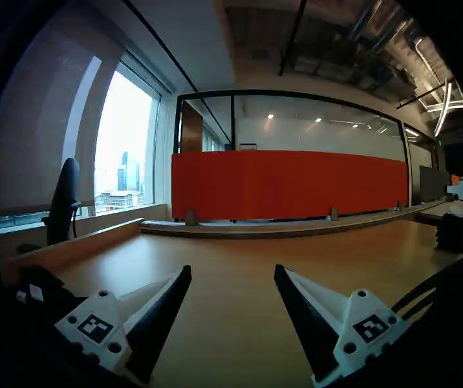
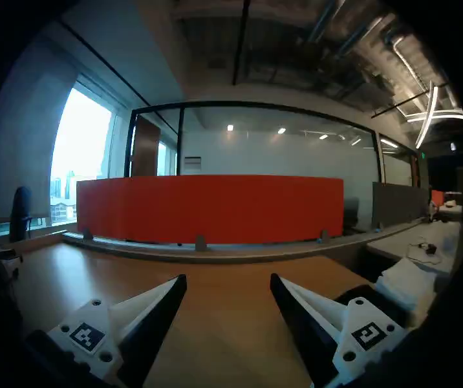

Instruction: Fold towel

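Wooden desktop [image 1: 244, 252] across the lower frame of the left gripper view, black chair [image 1: 63, 200] at far left, orange partition [image 1: 290, 184] at centre, left gripper [image 1: 232, 268] spread wide with nothing between its fingers. Same desktop in the right gripper view, right gripper [image 2: 227, 277] likewise wide open and empty, white folded stack [image 2: 409, 281], probably the towel, at lower right just beside that gripper's right-hand finger. For a clean start: swing both grippers toward the stack, jaws open, then pinch two adjacent corners evenly for a flat, unwrinkled lift.
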Available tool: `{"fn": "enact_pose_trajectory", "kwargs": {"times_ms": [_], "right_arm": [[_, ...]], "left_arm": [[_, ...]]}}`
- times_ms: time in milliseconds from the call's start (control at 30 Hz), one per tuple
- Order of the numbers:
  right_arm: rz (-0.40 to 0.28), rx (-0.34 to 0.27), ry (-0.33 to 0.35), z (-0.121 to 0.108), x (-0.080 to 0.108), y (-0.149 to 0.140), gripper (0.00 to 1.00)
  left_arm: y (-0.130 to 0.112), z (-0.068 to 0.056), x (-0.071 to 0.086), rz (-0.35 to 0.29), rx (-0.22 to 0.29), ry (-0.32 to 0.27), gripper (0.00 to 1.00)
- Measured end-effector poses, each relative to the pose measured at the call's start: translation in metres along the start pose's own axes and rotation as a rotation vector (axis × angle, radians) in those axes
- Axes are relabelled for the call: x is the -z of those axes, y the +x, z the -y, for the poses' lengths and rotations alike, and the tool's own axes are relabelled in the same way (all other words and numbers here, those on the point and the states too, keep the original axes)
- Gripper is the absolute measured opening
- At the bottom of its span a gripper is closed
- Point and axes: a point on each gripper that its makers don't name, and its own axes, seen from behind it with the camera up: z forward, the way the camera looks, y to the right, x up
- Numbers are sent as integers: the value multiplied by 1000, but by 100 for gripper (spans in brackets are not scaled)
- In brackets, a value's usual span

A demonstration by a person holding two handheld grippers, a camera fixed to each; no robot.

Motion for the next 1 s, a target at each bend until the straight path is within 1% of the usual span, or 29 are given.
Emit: {"fn": "enact_pose_trajectory", "kwargs": {"times_ms": [233,500,700,1000], "right_arm": [[3,-18,-2,-3,1,-25,100],[1,-10,13,-3,3,-46,100],[4,-5,21,-1,1,-52,100],[9,12,36,9,-1,-55,100]], "left_arm": [[0,0,0,0,0,0,95],[0,0,0,0,0,0,95],[0,0,1,0,0,0,95],[0,0,0,0,0,0,95]]}}
